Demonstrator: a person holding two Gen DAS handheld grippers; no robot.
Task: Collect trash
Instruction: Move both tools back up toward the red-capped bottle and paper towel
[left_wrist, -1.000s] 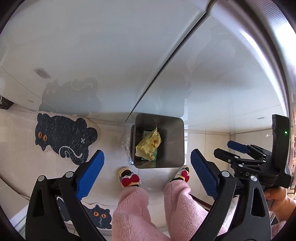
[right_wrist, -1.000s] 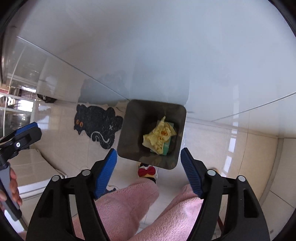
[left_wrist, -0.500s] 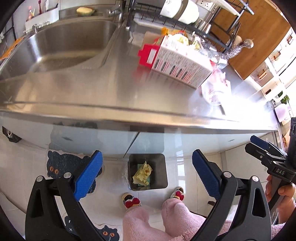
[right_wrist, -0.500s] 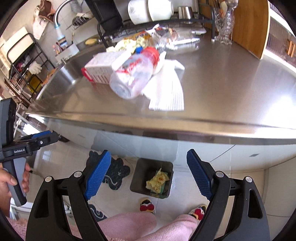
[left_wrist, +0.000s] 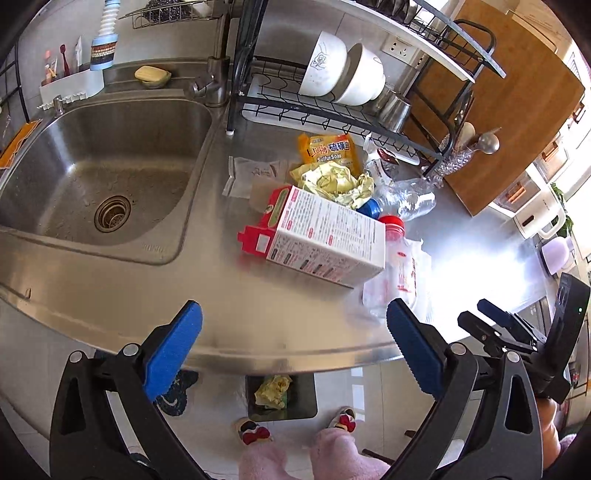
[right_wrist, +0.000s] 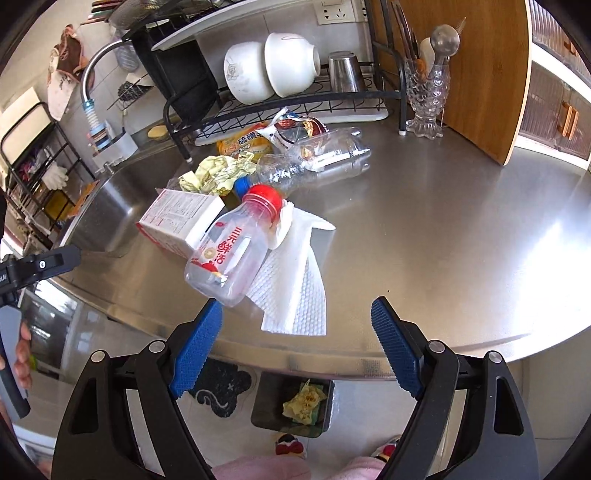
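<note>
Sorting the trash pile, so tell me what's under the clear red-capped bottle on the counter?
The clear red-capped plastic bottle lies on a white paper towel, leaning against the red-and-white carton. Whatever else sits beneath the bottle or the towel is covered.

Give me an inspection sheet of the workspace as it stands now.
Surface: steel counter, sink at its left.
Job's things: carton, red-capped bottle on a paper towel, clear bottle, yellow wrapper, soap packet; bin on the floor holds a wrapper.
Clutter: dish rack with bowls, glass holder.
Grippers: left gripper and right gripper open, empty.
Cables: nothing seen.
Surroundings: cat mat, cutting board.
</note>
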